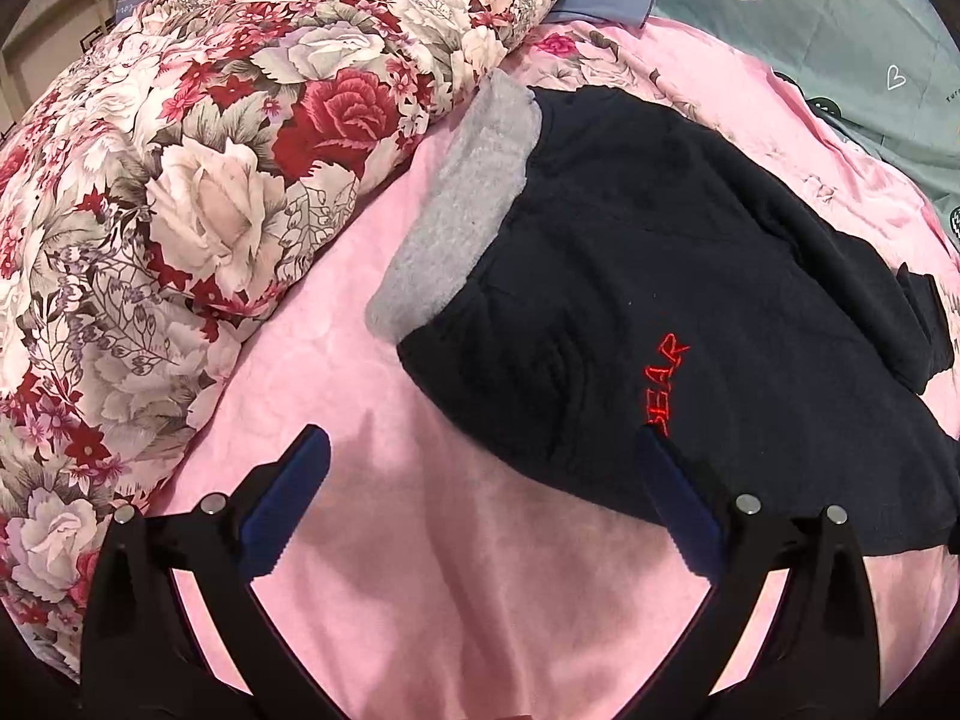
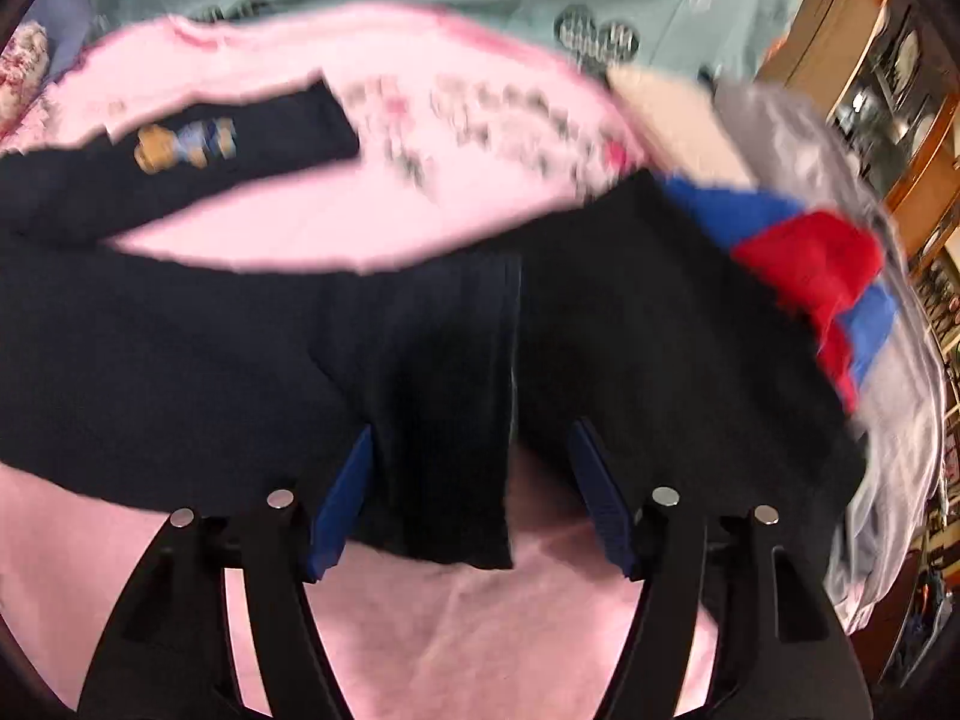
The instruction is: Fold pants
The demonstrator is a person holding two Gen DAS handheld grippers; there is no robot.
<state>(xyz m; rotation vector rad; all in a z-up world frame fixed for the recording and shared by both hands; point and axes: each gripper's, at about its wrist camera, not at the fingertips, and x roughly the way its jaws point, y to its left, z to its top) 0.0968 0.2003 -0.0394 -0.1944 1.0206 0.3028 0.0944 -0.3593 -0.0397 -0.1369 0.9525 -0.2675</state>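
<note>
Dark navy pants [image 1: 660, 276] lie on the pink sheet [image 1: 336, 372], with a grey fleece-lined waistband [image 1: 456, 210] turned out at their left end and red stitched letters [image 1: 663, 384] near the front edge. My left gripper [image 1: 486, 474] is open just in front of them; its right finger [image 1: 672, 492] overlaps the pants' near edge. In the blurred right wrist view the pant legs [image 2: 150, 360] stretch leftward. One leg carries a bear patch [image 2: 186, 144]. A ribbed cuff [image 2: 444, 420] lies between the spread fingers of my open right gripper [image 2: 474, 462].
A thick floral quilt [image 1: 180, 180] is bunched along the left. A teal blanket [image 1: 840, 30] covers the far side. A pile of clothes with a red and blue garment [image 2: 810, 264] and grey fabric [image 2: 888, 420] sits at the right. Wooden cabinets [image 2: 900, 90] stand beyond.
</note>
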